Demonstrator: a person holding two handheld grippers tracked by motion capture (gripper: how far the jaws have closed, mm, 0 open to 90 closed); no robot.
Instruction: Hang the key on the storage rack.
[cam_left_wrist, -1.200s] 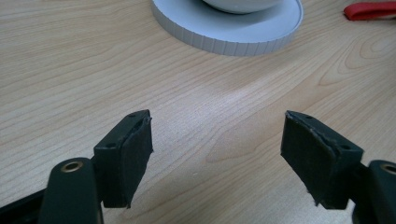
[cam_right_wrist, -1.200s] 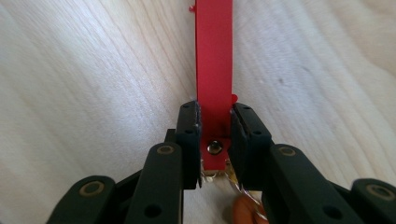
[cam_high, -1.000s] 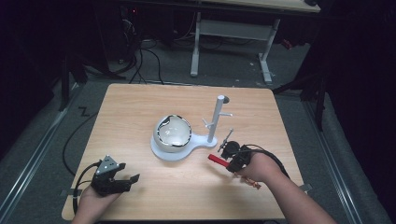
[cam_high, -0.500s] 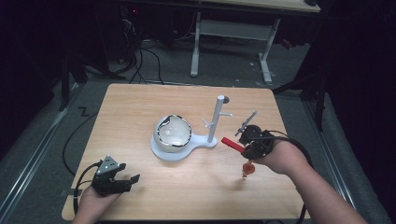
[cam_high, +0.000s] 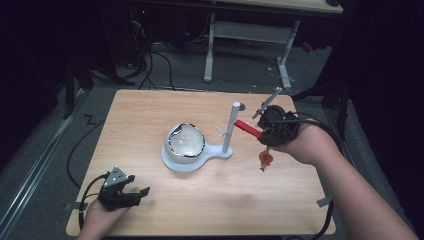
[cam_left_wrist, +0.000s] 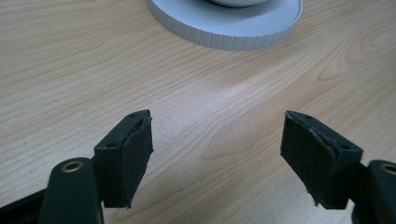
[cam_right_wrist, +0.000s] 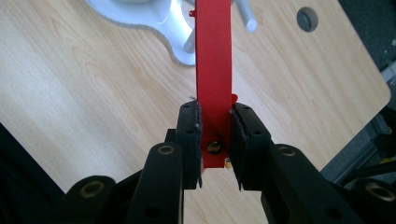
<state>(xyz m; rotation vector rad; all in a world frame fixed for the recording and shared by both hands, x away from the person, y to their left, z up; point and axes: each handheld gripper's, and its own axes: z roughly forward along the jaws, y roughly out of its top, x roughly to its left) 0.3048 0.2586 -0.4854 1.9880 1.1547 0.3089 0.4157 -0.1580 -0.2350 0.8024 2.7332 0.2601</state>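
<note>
Bare desk (cam_high: 240, 200) lies open along the near edge; the white stand (cam_high: 196, 161) (its upright post (cam_high: 230, 127) beside the dome (cam_high: 186, 142)) blocks the centre.

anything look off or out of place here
Nothing is spilled or broken. The one oddity: a small reddish charm dangles loose under the right gripper, which is clamped on a red strap raised beside the white stand. The left gripper rests open on the table, holding nothing.
</note>
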